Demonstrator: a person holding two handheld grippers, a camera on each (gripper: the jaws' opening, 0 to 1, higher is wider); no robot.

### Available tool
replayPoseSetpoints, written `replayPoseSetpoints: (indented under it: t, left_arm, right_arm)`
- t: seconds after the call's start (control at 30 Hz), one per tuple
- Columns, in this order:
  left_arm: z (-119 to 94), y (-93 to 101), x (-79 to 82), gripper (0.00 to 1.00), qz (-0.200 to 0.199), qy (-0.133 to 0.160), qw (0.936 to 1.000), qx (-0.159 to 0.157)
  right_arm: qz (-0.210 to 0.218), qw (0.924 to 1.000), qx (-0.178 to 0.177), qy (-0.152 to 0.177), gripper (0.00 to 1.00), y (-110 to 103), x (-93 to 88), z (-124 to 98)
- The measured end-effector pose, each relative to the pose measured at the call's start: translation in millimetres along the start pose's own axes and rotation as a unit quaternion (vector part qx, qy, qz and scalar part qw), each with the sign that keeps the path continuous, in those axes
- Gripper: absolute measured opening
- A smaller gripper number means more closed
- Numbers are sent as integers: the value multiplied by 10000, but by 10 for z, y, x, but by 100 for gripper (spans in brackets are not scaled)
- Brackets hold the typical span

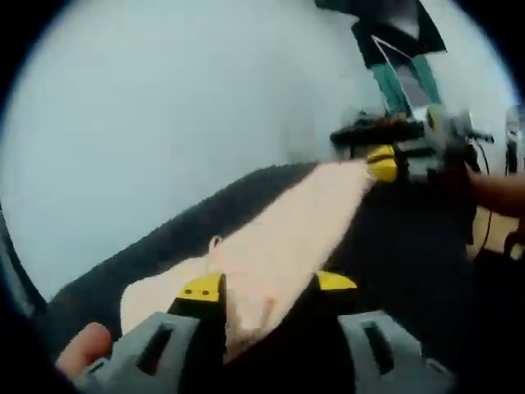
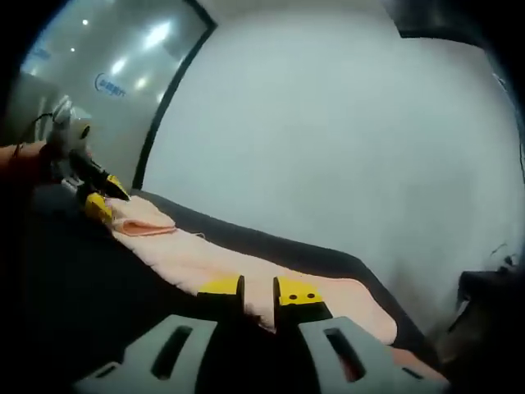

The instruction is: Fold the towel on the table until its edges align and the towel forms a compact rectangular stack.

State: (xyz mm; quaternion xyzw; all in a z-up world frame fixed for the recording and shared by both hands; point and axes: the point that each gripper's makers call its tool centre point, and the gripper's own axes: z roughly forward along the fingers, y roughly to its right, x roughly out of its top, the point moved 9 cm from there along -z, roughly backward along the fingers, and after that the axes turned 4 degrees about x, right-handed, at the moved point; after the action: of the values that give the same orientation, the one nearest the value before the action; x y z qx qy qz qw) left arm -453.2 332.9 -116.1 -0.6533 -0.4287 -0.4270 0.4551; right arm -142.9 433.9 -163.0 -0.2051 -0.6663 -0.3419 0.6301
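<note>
A long pale pink towel (image 1: 283, 238) lies stretched over the dark table (image 1: 402, 246) between my two grippers. In the left gripper view my left gripper (image 1: 268, 286) stands open, its yellow-tipped jaws apart around the near end of the towel, with a dark gap on the right side. My right gripper (image 1: 384, 162) sits at the towel's far end. In the right gripper view my right gripper (image 2: 258, 289) is shut on the towel's edge (image 2: 246, 275). Across the table, the left gripper (image 2: 107, 199) is at the bunched far end of the towel (image 2: 141, 218).
The table (image 2: 90, 279) has a black cover and backs onto a pale grey wall (image 2: 344, 139). A glass partition (image 2: 107, 90) stands at the left of the right gripper view. A person's finger (image 1: 82, 349) and forearm (image 1: 500, 193) show by the grippers. Equipment (image 1: 402, 78) stands behind the table.
</note>
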Motion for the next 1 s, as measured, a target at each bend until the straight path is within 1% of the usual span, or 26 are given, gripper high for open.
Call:
replayPoseSetpoints:
  t: [0.03, 0.07, 0.17, 0.2, 0.23, 0.27, 0.3, 0.33, 0.37, 0.4, 0.47, 0.5, 0.53, 0.57, 0.63, 0.67, 0.7, 0.73, 0.77, 0.8, 0.83, 0.87, 0.9, 0.93, 0.97, 1.0]
  left_arm:
    - [27, -122, -5, 24, -243, 106, 9995, 153]
    - [78, -199, -75, 22, -415, -5, 9991, 104]
    - [281, -291, -524, 21, -745, -1063, 9915, -1]
    - [300, -306, -586, 22, -737, -1131, 9908, 62]
    - [245, -302, -511, 22, -655, -902, 9937, 96]
    - [165, -341, -323, 24, -653, -303, 9973, 154]
    - [60, -428, -103, 25, -748, 464, 9958, 258]
    - [-50, -555, 102, 26, -929, 1098, 9889, 369]
    - [-138, -701, 240, 25, -1125, 1424, 9823, 465]
    - [-198, -875, 344, 24, -1167, 1686, 9770, 593]
    - [-198, -1374, 395, 24, -873, 1997, 9673, 1294]
    - [-160, -1525, 354, 24, -788, 2016, 9642, 1531]
    - [-91, -1782, 229, 24, -719, 1989, 9591, 1883]
    - [-28, -1886, 105, 24, -793, 1941, 9565, 2029]
    - [35, -2030, -119, 23, -902, 1896, 9550, 2094]
    - [38, -2043, -239, 23, -960, 1980, 9531, 2079]
    - [-3, -2015, -320, 22, -824, 2099, 9483, 2234]
    - [-65, -2038, -330, 21, -508, 1996, 9418, 2657]
    - [-168, -2079, -260, 17, -205, 1681, 9364, 3073]
    - [-232, -2056, -165, 12, 75, 2290, 9214, 3139]
    - [-241, -2032, -132, 11, 371, 2806, 9109, 3004]
    - [-214, -2020, -152, 11, 511, 2702, 9143, 2973]
    - [-152, -2002, -238, 11, 313, 2162, 9299, 2959]
    - [-103, -1973, -323, 11, 244, 1707, 9390, 2976]
    - [-36, -1976, -348, 11, 292, 1582, 9433, 2905]
    - [8, -1959, -331, 11, 389, 1656, 9443, 2819]
  right_arm:
    - [158, 9999, -55, -17, 12, 32, -7, -6]
    - [209, 9997, -112, -7, 12, 52, -6, -12]
    - [665, 9962, -555, -68, 12, 171, -26, -50]
    - [904, 9930, -750, -124, 12, 219, -30, -71]
    - [1360, 9848, -1052, -248, 13, 270, -42, -110]
    - [2121, 9667, -1361, -447, 14, 304, -74, -177]
    - [2795, 9438, -1641, -650, 17, 334, -114, -265]
    - [3315, 9236, -1763, -772, 17, 383, -175, -316]
    - [3645, 9077, -1936, -758, 16, 432, -210, -351]
    - [3780, 8969, -2140, -834, 16, 473, -239, -394]
    - [3912, 8802, -2379, -1253, 18, 556, -319, -397]
    - [4143, 8669, -2445, -1307, 19, 599, -350, -370]
    - [4460, 8512, -2494, -1197, 17, 645, -349, -333]
    - [4696, 8343, -2657, -1131, 18, 710, -348, -300]
    - [4606, 8314, -2889, -1149, 19, 786, -364, -231]
    - [4654, 8265, -2957, -1135, 18, 776, -368, -192]
    - [4812, 8154, -3049, -1032, 18, 777, -369, -150]
    - [4889, 8087, -3109, -1013, 18, 776, -368, -119]
    - [4872, 8071, -3175, -1020, 17, 795, -370, -76]
    - [4979, 7969, -3265, -1022, 16, 810, -375, -27]
    - [4965, 7931, -3340, -1136, 7, 836, -401, 5]
    - [4736, 8013, -3372, -1412, 2, 846, -436, -5]
    - [4507, 8212, -3225, -1359, 1, 866, -424, 39]
    - [4453, 8306, -3148, -1134, 1, 870, -371, 85]
    - [4422, 8360, -3146, -812, 0, 873, -299, 119]
    - [4391, 8413, -3099, -579, 0, 857, -213, 139]
